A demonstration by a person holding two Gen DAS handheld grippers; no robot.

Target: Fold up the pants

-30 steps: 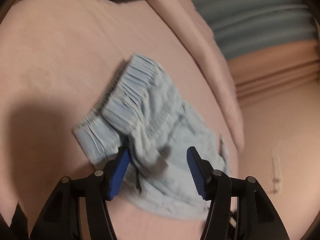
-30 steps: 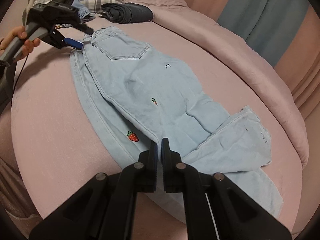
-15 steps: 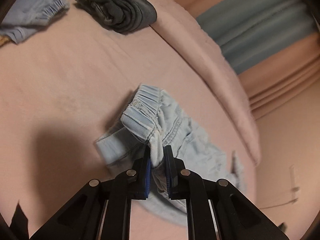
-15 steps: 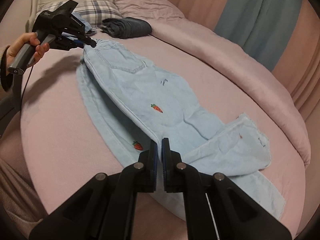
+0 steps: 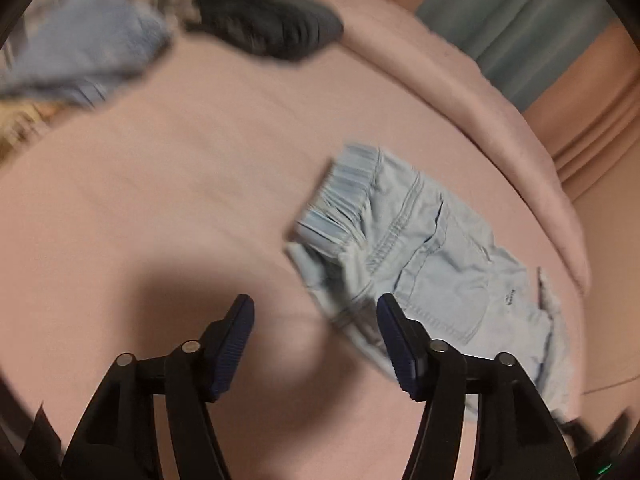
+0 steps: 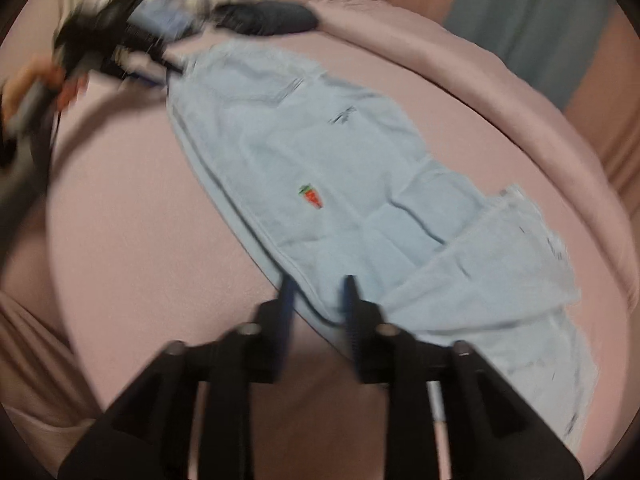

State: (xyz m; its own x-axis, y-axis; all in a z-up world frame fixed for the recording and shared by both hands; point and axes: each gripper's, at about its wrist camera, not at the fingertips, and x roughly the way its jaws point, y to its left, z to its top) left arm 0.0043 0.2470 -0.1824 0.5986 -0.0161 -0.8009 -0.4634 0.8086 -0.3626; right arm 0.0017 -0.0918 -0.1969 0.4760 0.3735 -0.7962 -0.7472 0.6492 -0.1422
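Light blue denim pants (image 6: pixel 320 168) lie folded lengthwise on the pink bed, a carrot patch on top. Their elastic waistband (image 5: pixel 344 204) lies flat to the right of my left gripper (image 5: pixel 316 320), which is open and empty just above the bed. My right gripper (image 6: pixel 318 292) is open; the folded leg edge lies between its fingers, loose on the bed. The left gripper also shows in the right wrist view (image 6: pixel 120 48), blurred, by the waistband.
A folded dark garment (image 5: pixel 272 28) and a blue garment (image 5: pixel 84 48) lie near the plaid pillow at the head of the bed. A rolled pink duvet (image 6: pixel 500 80) runs along the far side. Curtains (image 6: pixel 540 20) hang behind.
Both grippers have opened and let go of the pants. The raised leg and waistband now lie folded over on the bed. Both cameras are moving, blurred.
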